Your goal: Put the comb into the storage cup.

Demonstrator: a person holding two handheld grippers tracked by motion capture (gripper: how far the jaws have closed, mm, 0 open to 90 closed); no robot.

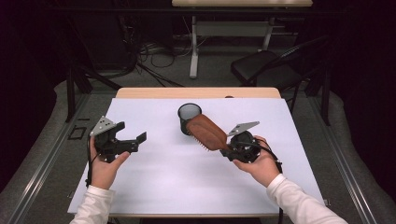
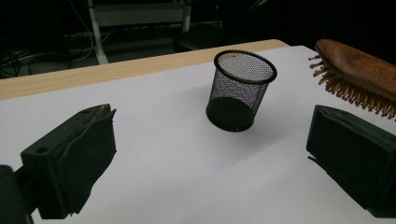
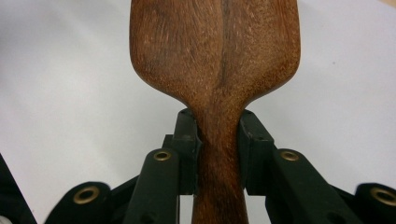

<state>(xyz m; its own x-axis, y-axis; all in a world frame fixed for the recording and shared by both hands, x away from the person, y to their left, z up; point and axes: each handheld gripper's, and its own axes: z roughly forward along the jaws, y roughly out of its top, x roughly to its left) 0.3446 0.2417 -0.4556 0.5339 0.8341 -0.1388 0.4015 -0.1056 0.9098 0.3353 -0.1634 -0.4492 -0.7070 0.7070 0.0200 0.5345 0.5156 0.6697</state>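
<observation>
Closest to me, the right gripper (image 3: 218, 144) pinches the narrow handle of the wooden hairbrush (image 1: 207, 132), lifted clear of the white sheet (image 1: 177, 177), its head over the mesh cup (image 1: 188, 116). The left gripper (image 1: 133, 139) hangs wide open and empty. Gripped so far back, the brush could swivel, catch the rim and tip that light cup over.

From my left tool (image 2: 205, 168) I look between two black jaws standing wide apart, at seven and four o'clock, nothing between them. A black mesh cup (image 2: 240, 91) stands upright at twelve o'clock on the white worktop (image 2: 163, 154). At two o'clock a wooden hairbrush (image 2: 357, 70) hangs above the worktop, bristles down, clear of the cup.
</observation>
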